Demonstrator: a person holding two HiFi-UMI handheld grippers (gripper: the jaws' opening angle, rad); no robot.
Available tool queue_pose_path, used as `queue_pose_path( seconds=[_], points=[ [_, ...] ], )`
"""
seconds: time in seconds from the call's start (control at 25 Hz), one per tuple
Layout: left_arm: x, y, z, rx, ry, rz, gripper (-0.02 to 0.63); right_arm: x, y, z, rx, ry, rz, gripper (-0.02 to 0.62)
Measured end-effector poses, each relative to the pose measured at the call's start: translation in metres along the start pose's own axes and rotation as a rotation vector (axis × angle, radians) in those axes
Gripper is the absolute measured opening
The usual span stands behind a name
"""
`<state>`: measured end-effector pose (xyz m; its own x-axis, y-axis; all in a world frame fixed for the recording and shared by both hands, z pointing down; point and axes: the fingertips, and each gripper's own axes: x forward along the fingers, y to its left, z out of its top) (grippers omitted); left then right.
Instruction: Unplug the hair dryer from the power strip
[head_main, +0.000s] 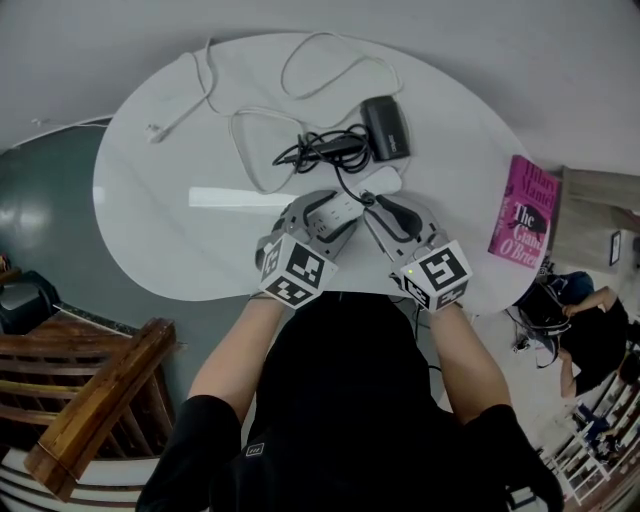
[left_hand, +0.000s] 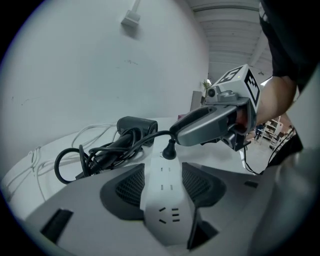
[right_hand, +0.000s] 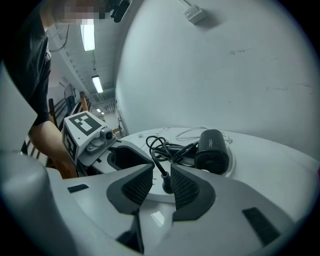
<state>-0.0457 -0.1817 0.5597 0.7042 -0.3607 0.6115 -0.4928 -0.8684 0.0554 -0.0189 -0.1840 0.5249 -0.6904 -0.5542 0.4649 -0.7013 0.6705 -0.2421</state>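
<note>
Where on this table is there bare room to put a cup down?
Bare: the left half of the table, beyond the white cable; also between hair dryer and book. Crowded: the middle, around cord bundle and power strip.

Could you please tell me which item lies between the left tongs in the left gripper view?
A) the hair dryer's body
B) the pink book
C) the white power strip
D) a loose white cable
C: the white power strip runs lengthwise between the spread pads of the left tongs, with the black plug seated at its far end.
</note>
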Motion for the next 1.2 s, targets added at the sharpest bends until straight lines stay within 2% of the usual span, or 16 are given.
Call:
queue_pose_path(
  seconds=[0.4,0.6,0.76,1.0,1.2],
  points=[
    [0.005,-0.005,-0.001,0.017,0.022,-0.026,0.229,0.017,-0.009,-0.015,-0.148,0.073,-0.082,0.095],
    [0.01,-0.009,-0.002,0.03,0.04,-0.03,0.249,0.023,-0.005,-0.013,-0.189,0.055,-0.05,0.097],
    [0.016,-0.009,-0.008,0.001,0.053,-0.032,0.261,0.031,-0.002,-0.011,-0.21,0.016,-0.026,0.098],
    [0.015,-0.007,-0.008,-0.013,0.021,-0.041,0.258,0.028,-0.001,-0.007,-0.24,-0.044,-0.047,0.084],
    [0.017,-0.007,-0.008,0.005,0.014,-0.039,0.256,0.028,-0.001,-0.004,-0.232,-0.033,-0.06,0.077]
  ],
)
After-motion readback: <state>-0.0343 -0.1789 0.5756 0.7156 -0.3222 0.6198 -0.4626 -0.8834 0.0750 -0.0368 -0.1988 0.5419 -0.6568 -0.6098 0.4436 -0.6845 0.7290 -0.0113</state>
